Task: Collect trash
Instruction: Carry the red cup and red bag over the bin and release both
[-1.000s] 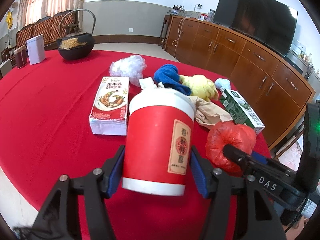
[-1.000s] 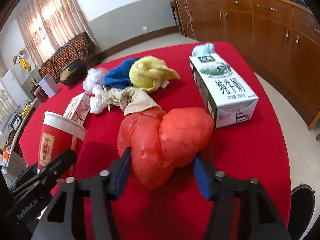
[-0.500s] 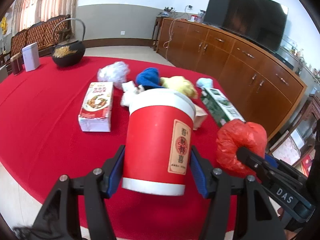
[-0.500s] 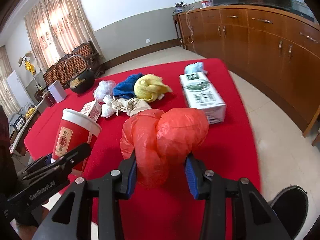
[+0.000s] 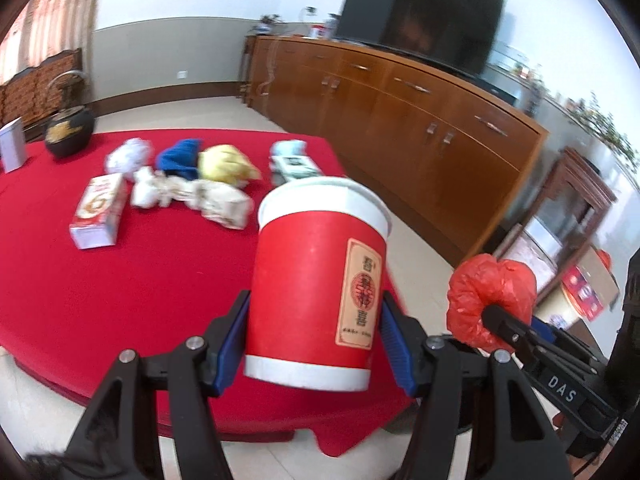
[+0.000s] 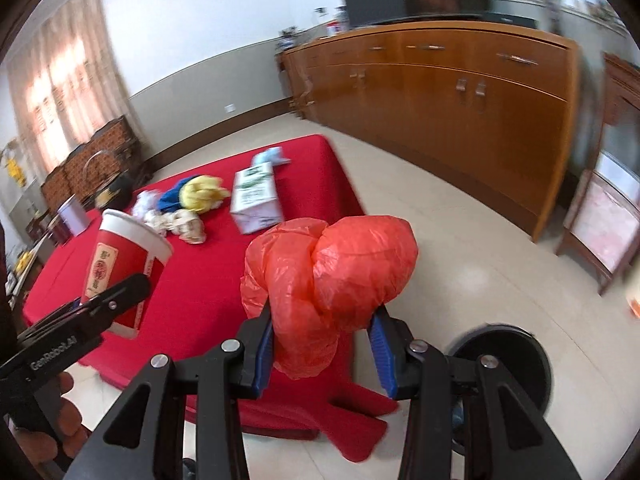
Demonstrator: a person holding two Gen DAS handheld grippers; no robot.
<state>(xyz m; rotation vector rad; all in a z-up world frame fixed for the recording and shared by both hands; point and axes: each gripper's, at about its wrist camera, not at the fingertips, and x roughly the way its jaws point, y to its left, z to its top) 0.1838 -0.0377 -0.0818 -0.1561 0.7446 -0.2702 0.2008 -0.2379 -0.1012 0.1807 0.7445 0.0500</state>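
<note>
Two pieces of trash lifted clear of the tabletop, one per hand.

Left tongs clamped on the red paper cup, gripped low on its wall and upright, probably to keep any dregs inside. Right tongs pinched into the crumpled red plastic bag, squeezed at its waist because soft film slips otherwise. Both held out past the tabletop edge over the tiled floor, likely bound for the dark round bin below. Cartons, tissue and cloths left behind for later trips.
</note>
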